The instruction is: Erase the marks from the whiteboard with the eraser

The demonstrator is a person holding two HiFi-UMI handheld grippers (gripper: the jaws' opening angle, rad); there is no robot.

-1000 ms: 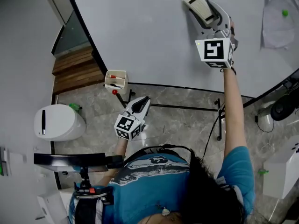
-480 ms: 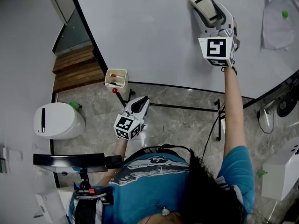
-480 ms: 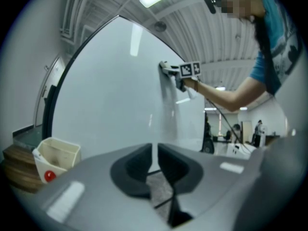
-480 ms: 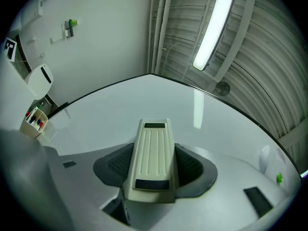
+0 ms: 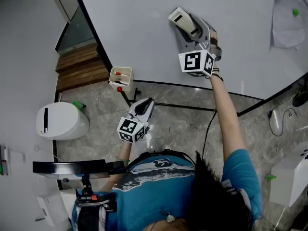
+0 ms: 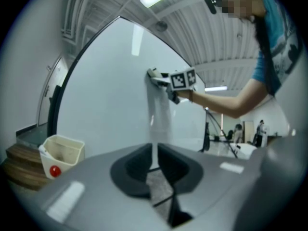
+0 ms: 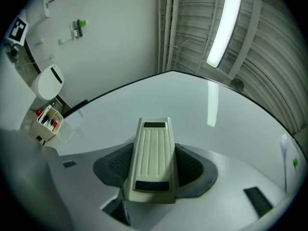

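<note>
Room with a stone floor [image 5: 183,129]: right gripper [image 5: 191,29] clamps its fingers on the eraser [image 5: 182,19], flat on the whiteboard [image 5: 139,18] above its bottom edge to wipe, left gripper [image 5: 146,104] idle, fingers closed empty.

The eraser [image 5: 182,20] sits in the right claw [image 5: 190,25], against the whiteboard [image 5: 144,28]. The left claw [image 5: 143,107] hangs below the board's bottom edge, just right of the marker box [image 5: 120,78]. A bin [image 5: 60,121] stands on the floor further left.
</note>
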